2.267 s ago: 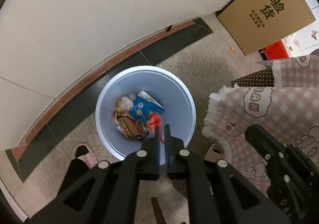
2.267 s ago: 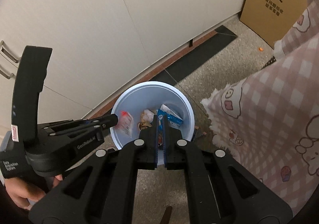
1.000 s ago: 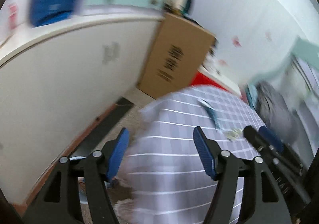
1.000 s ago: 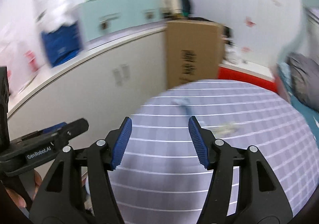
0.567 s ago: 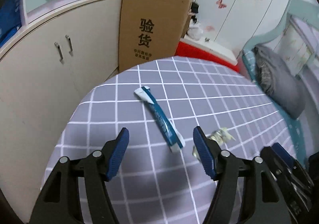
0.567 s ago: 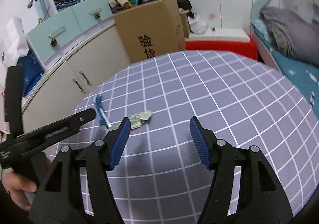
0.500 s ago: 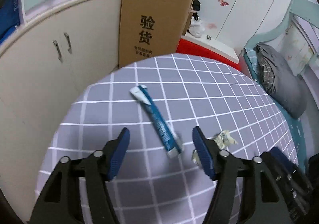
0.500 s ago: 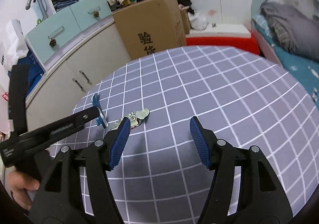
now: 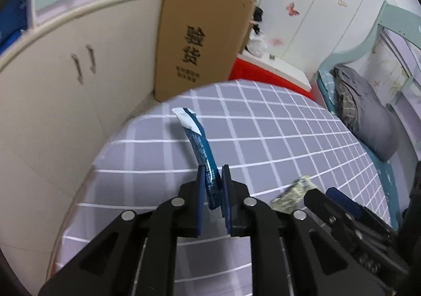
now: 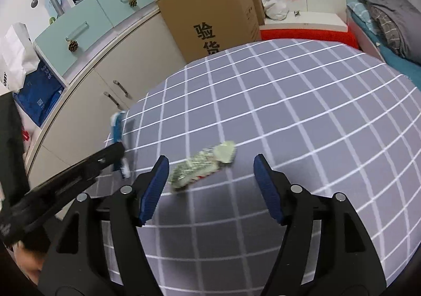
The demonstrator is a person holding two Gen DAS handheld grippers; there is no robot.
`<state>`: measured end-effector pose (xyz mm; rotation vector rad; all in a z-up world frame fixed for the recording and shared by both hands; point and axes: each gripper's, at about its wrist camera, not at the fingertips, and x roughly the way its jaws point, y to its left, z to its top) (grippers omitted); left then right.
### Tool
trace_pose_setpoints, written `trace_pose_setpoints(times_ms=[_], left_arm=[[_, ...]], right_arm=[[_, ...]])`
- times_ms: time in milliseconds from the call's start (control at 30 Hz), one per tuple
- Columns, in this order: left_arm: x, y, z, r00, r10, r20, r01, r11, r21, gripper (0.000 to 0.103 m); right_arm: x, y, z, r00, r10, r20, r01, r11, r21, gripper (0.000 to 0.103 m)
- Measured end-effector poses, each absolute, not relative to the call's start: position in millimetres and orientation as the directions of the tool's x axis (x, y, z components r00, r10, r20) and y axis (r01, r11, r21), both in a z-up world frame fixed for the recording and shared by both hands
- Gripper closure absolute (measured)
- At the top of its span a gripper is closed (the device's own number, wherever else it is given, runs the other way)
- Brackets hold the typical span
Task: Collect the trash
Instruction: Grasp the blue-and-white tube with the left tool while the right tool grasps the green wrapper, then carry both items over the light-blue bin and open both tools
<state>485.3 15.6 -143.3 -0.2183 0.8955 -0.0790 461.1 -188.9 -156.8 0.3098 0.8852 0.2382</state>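
Note:
A long blue wrapper (image 9: 200, 143) lies on the grey checked tablecloth (image 9: 289, 124) near its left edge, its far end curling up. My left gripper (image 9: 213, 172) is closing, and its blue pads press on the wrapper's near end. A crumpled silvery-green wrapper (image 10: 202, 164) lies on the cloth just ahead of my right gripper (image 10: 210, 161). The right jaws are opening and stand wide, with nothing pressed between them. In the right wrist view the left gripper's finger (image 10: 105, 156) reaches in from the left beside the blue wrapper (image 10: 117, 124).
A tall cardboard box (image 9: 200, 48) stands beyond the table against cream cabinets (image 9: 79, 80). A red box (image 10: 307, 32) and a bed with grey bedding (image 9: 368, 117) lie to the right. The table's left edge (image 10: 115, 138) drops off near the blue wrapper.
Both grippers have swung from the bin on the floor to the table. The left jaws came down and closed on the blue wrapper's near end. The right gripper dropped toward the crumpled wrapper.

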Motion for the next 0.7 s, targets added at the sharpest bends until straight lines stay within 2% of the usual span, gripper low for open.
trace_pose_setpoints(times_ms=[233, 300, 333, 533, 700], left_arm=[[450, 70, -130, 0.657, -0.097, -0.748, -0.066, 0.981, -0.185, 0.091], [442, 86, -129, 0.658, -0.095, -0.747, -0.074, 0.979, -0.19, 0.091], [436, 97, -129, 0.66, -0.088, -0.746, -0.083, 0.979, -0.189, 0.091], [405, 149, -138, 0.656, -0.072, -0.752, -0.124, 0.972, -0.201, 0.091], [374, 188, -148, 0.649, -0.061, -0.758, -0.17, 0.96, -0.223, 0.091]], right_arm=[[471, -153, -164, 0.62, 0.205, -0.758, -0.063, 0.975, 0.212, 0.036], [473, -145, -165, 0.628, 0.154, -0.762, -0.062, 0.987, 0.148, 0.05], [473, -144, -165, 0.629, 0.157, -0.761, -0.068, 0.987, 0.147, 0.063], [472, -134, -164, 0.633, 0.166, -0.756, -0.108, 0.986, 0.127, 0.067], [442, -95, -146, 0.65, 0.281, -0.706, -0.211, 0.959, 0.188, 0.068]])
